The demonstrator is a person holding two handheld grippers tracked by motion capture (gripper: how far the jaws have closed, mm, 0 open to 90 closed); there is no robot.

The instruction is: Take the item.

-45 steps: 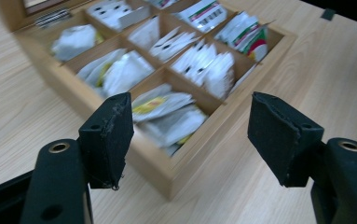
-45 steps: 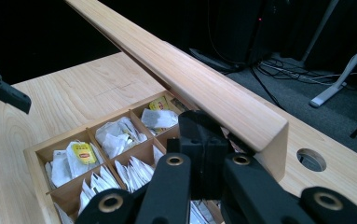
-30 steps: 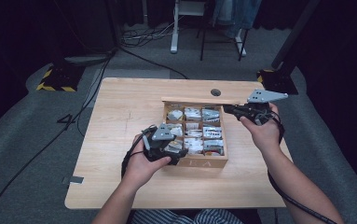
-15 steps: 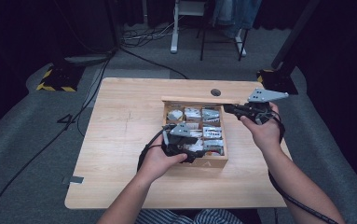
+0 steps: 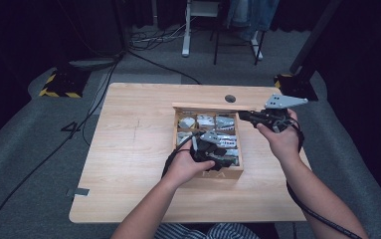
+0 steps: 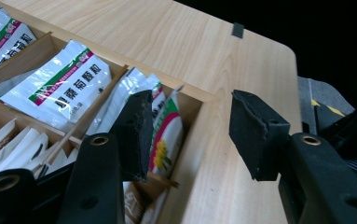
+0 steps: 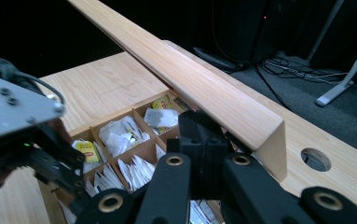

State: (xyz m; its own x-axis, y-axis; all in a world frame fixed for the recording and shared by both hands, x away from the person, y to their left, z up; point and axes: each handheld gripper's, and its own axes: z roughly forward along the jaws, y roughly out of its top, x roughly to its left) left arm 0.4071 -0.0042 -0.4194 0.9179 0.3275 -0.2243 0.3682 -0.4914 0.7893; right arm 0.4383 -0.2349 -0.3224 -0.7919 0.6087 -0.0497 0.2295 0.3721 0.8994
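A wooden box with several compartments of tea sachets stands on the right half of the table. Its lid stands raised along the far side. My right gripper is shut on the lid's right end; in the right gripper view the lid runs up and away from the closed jaws. My left gripper is open and low over the box's front right corner. In the left gripper view one jaw is inside the corner compartment beside a yellow-and-red sachet, the other outside the box wall.
A cable hole pierces the table behind the box. The table's left half is bare wood. Cables and a yellow-black striped base lie on the floor to the far left, and stand legs are behind.
My left gripper has moved right, from the box's front left corner to its front right corner. The right gripper and the raised lid have stayed where they were.
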